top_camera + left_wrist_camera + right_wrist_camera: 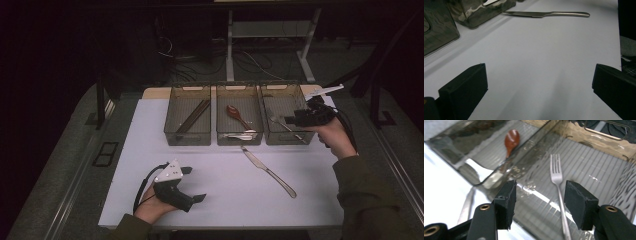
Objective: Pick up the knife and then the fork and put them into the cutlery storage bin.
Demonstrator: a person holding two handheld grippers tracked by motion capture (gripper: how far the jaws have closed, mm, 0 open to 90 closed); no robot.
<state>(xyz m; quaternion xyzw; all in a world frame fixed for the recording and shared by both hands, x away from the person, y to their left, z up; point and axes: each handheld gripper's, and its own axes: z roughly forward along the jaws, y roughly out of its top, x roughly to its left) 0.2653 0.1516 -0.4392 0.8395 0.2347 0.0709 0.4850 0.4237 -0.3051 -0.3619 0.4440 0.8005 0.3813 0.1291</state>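
Three clear bins stand in a row at the back of the white table (225, 200). A metal fork (556, 177) lies on the floor of the right bin (287, 137). My right gripper (540, 200) hovers over that bin, open, with the fork's handle below the gap and free of the pads. In the high view the right gripper (289, 120) points left above the fork (285, 125). A table knife (267, 171) lies on the table in front of the bins. My left gripper (197, 184) rests open at the near left, nothing between its jaws; the knife (546, 14) lies far ahead of the left gripper (539, 82).
The left bin (170, 135) holds dark chopsticks (192, 116). The middle bin (239, 141) holds a brown spoon (235, 114) and a white spoon (240, 135). Beyond the table are desk legs and cables on the floor.
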